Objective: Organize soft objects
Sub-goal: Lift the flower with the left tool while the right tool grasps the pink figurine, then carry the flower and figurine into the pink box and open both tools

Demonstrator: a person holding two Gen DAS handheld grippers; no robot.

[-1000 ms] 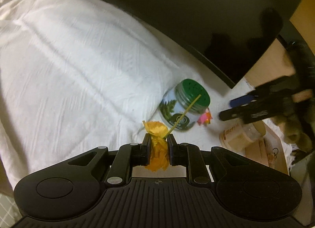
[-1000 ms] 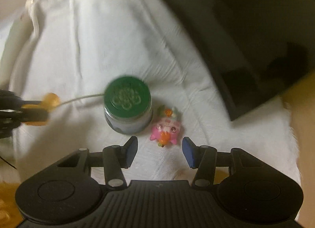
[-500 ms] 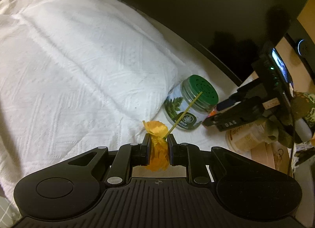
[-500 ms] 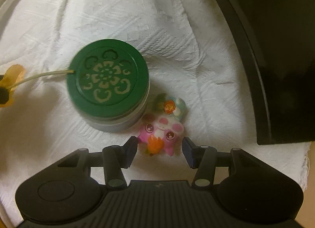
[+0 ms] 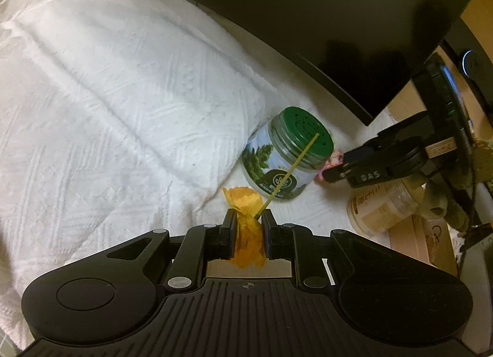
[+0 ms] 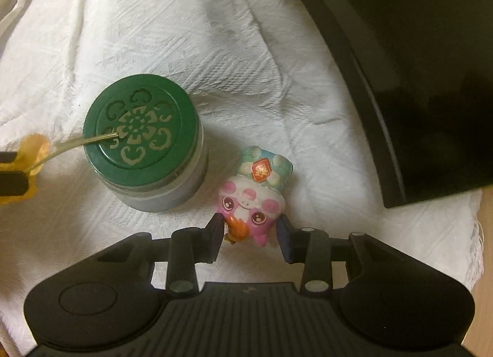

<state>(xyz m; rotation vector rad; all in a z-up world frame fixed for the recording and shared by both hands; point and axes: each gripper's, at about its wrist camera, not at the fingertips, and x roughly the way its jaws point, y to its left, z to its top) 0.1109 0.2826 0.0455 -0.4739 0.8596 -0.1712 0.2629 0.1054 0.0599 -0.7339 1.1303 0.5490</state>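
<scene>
My left gripper [image 5: 249, 227] pinches one orange fabric flower [image 5: 246, 233], its stem reaching the single green-lidded jar [image 6: 144, 147] on the white cloth [image 6: 185, 33]. My right gripper [image 6: 249, 233] hangs low, spread around one pink plush toy [image 6: 252, 196] just beside the jar.

Two jars: one green-lidded jar [image 5: 286, 153] and one pale jar [image 5: 382, 206] near right. One orange flower [image 5: 246, 221], one pink toy [image 6: 252, 193], one white cloth [image 6: 215, 33], one black monitor [image 5: 339, 18], two grippers: left gripper [image 5: 249, 233], right gripper [image 6: 249, 233].
</scene>
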